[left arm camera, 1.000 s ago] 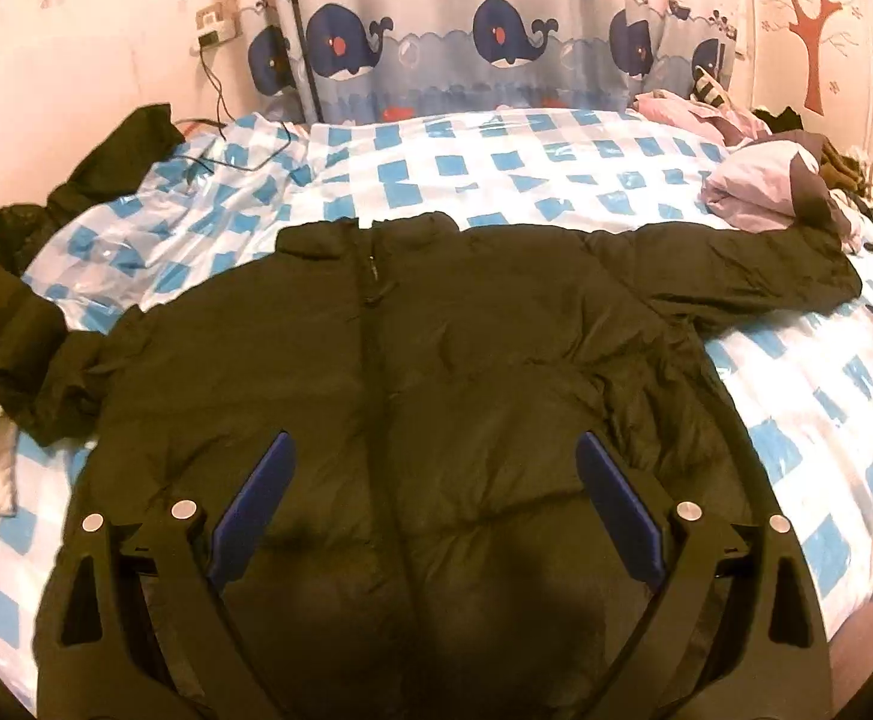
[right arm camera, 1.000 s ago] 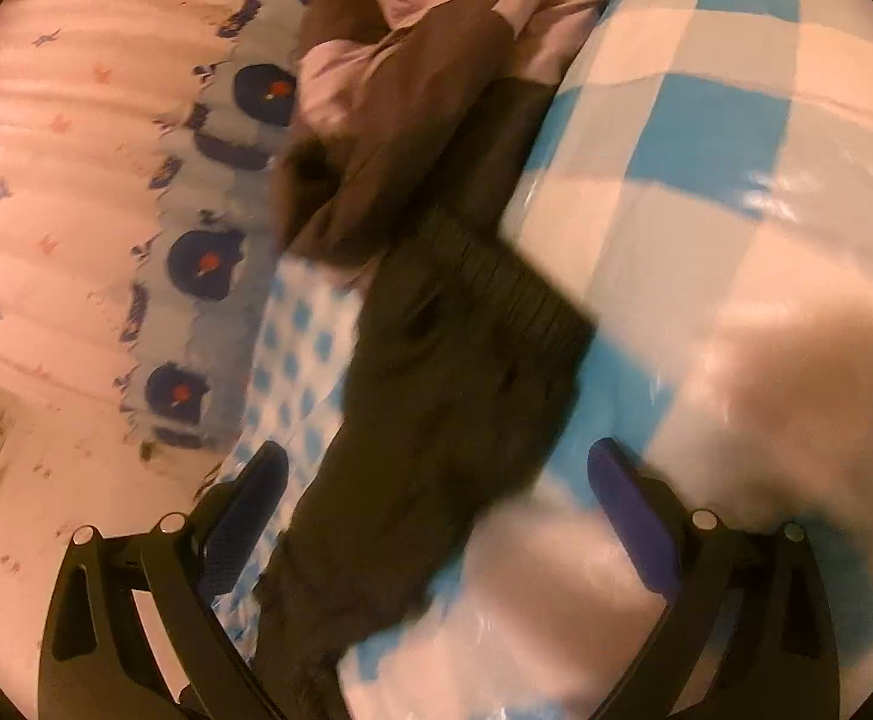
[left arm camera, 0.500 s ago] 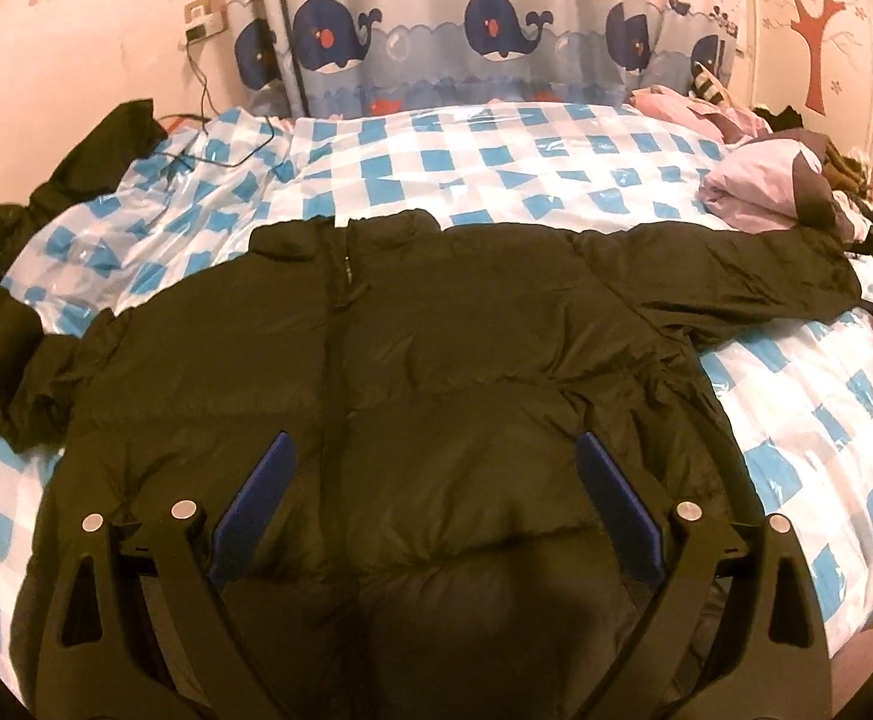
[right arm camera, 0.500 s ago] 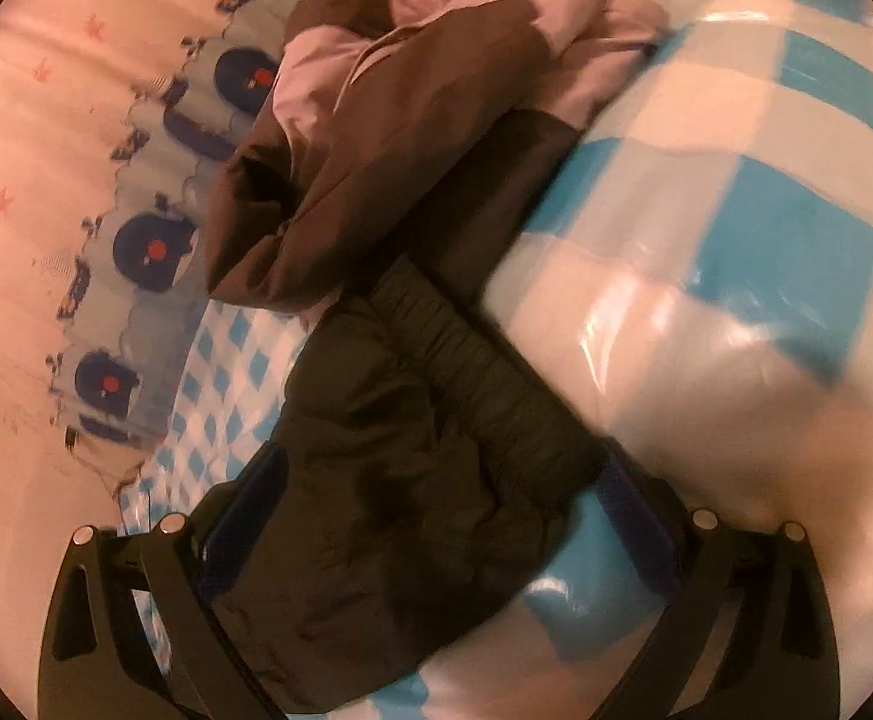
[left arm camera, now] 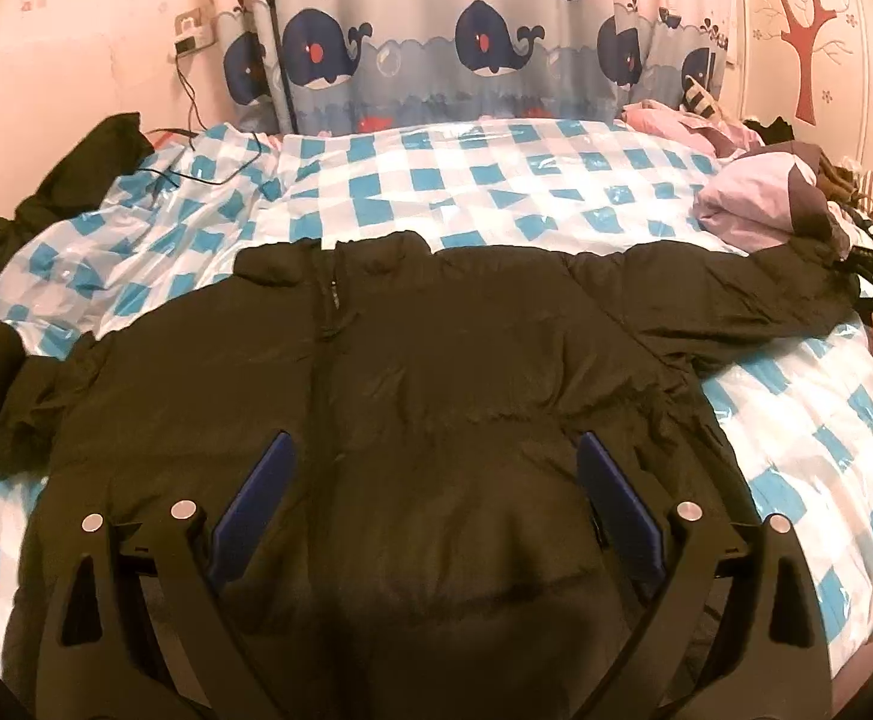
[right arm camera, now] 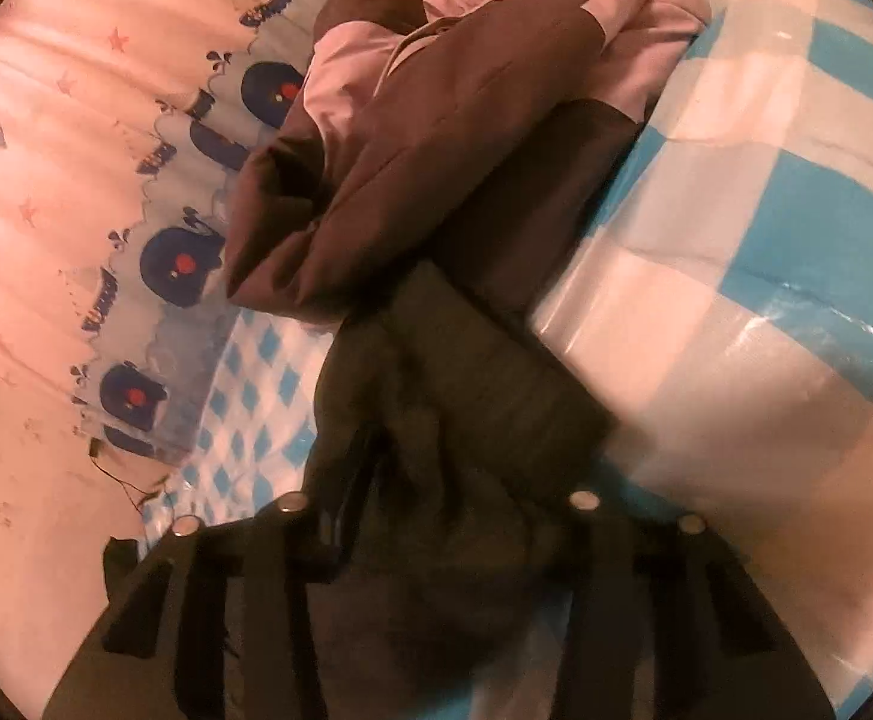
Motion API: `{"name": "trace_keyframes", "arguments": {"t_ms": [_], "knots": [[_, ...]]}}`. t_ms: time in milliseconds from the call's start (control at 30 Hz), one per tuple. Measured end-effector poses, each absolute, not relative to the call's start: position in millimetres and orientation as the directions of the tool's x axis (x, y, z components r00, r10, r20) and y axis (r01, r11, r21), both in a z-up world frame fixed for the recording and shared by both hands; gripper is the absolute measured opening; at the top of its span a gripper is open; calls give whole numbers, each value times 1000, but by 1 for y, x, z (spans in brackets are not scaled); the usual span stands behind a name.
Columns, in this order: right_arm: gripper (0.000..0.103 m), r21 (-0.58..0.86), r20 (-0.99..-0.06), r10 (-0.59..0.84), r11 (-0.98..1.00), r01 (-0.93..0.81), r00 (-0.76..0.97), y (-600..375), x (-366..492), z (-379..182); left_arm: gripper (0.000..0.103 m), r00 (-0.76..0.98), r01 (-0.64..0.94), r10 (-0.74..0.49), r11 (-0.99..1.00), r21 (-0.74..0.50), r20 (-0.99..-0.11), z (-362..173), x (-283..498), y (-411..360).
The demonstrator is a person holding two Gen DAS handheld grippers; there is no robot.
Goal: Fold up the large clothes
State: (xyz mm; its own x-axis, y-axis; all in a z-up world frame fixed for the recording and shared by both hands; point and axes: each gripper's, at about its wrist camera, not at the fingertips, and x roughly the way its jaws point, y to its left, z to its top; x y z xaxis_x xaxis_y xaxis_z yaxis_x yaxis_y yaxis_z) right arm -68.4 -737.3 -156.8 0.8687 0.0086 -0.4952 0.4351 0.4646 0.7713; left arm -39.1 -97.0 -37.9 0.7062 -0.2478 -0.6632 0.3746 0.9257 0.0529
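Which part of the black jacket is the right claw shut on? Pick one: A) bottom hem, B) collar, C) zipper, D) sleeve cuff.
D: the right claw is closed over the ribbed sleeve cuff, which lies beside the pink and brown garment.

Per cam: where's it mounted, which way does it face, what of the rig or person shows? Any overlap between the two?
Left wrist: sits on the left hand-held gripper, looks across the bed toward the whale curtain, over the spread black jacket; both blue fingers show, wide apart.
Right wrist: sits on the right hand-held gripper, rolled sideways, looks along the jacket's sleeve cuff at the purple garment; its fingers are closed on the sleeve.
Shared: jacket, purple garment, checked bedding, curtain.
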Motion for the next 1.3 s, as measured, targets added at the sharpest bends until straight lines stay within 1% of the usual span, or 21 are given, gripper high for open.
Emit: {"name": "trace_keyframes", "arguments": {"t_ms": [67, 133, 200, 233, 333, 433, 500, 600, 700, 800, 867, 1100, 1300], "knots": [[32, 793, -472, 11, 442, 419, 882, -739, -71, -162, 91, 702, 381, -262, 924, 39, -662, -41, -30, -99], [18, 802, -456, 10, 439, 406, 890, -740, -74, -164, 91, 705, 392, -280, 919, 30, -652, -42, -24, -100], [10, 800, -438, -6, 453, 393, 899, -736, -78, -158, 91, 710, 405, -295, 914, 28, -640, -43, -17, -103], [9, 795, -429, -13, 469, 385, 903, -731, -79, -151, 91, 710, 410, -302, 912, 25, -636, -43, -14, -104], [9, 710, -428, -74, 589, 386, 901, -702, -84, -113, 91, 717, 416, -323, 909, 8, -618, -43, -6, -105], [8, 662, -417, -94, 650, 373, 904, -682, -86, -92, 91, 746, 404, -318, 915, 19, -585, -43, -5, -104], [6, 659, -408, -102, 655, 370, 907, -676, -83, -85, 91, 760, 396, -307, 918, 34, -573, -45, -7, -103], [5, 657, -423, -100, 650, 381, 901, -667, -74, -88, 91, 795, 368, -264, 925, 89, -545, -49, -9, -99], [4, 669, -416, -90, 643, 372, 905, -653, -70, -88, 91, 807, 337, -224, 934, 115, -547, -57, -7, -93], [4, 687, -384, -69, 644, 335, 921, -635, -69, -79, 91, 812, 323, -206, 938, 126, -547, -59, -5, -89], [4, 706, -345, -51, 643, 295, 937, -622, -68, -66, 91, 810, 322, -210, 940, 117, -547, -58, -4, -85], [4, 726, -232, 56, 674, 135, 971, -564, -44, -8, 91, 808, 297, -222, 954, 50, -545, -46, -3, -63], [4, 697, -184, 162, 717, 13, 969, -498, -13, 44, 91, 831, 252, -208, 968, 15, -515, -30, -3, -40]]}}
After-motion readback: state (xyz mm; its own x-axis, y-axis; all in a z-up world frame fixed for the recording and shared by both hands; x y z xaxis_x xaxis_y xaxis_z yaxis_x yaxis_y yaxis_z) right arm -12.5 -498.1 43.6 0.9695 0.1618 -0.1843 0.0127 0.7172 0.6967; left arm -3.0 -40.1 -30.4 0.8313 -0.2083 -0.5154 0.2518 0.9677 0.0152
